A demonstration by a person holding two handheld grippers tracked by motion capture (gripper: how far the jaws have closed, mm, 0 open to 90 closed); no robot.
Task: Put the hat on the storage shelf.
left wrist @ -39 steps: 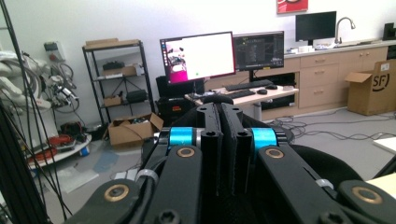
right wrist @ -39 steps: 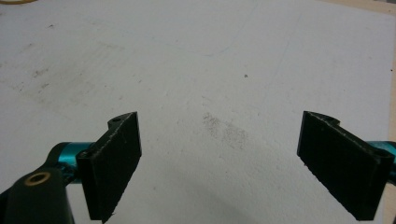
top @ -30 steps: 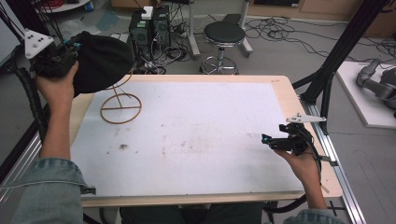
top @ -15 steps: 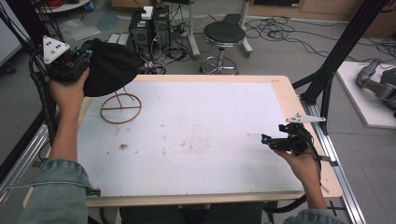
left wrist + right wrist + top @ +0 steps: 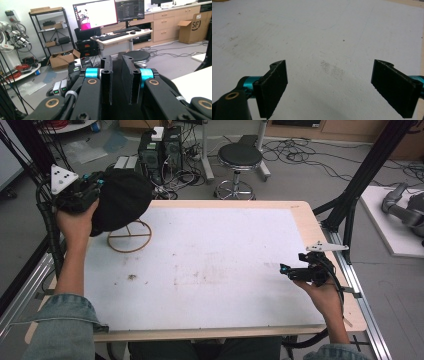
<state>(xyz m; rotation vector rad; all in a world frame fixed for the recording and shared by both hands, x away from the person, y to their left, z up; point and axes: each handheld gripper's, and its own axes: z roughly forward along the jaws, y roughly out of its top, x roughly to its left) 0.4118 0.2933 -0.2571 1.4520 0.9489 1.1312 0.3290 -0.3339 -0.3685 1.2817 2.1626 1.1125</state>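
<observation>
A: Where is the black hat [image 5: 122, 197] placed relative to the left hand-held gripper [image 5: 97, 185]?

B: It is seen raised over the far left corner of the surface [image 5: 210, 265], directly beside the gripper's tip and touching it. In the left gripper view a narrow gap is left between the jaws, which have just been opening slightly; dark fabric [image 5: 116, 75] is seen in that gap, but whether the pads press on it cannot be told.

A: What is noted under the hat?

B: A wooden hat stand [image 5: 129, 236] is seen on the surface, its ring base flat and its upright partly covered by the hat's lower edge.

A: And on the right?

B: The right hand-held gripper [image 5: 285, 269] is held low near the right edge of the surface, well apart from the hat. Its jaws are spread wide in the right gripper view, with bare white surface [image 5: 329, 37] seen between them.
</observation>
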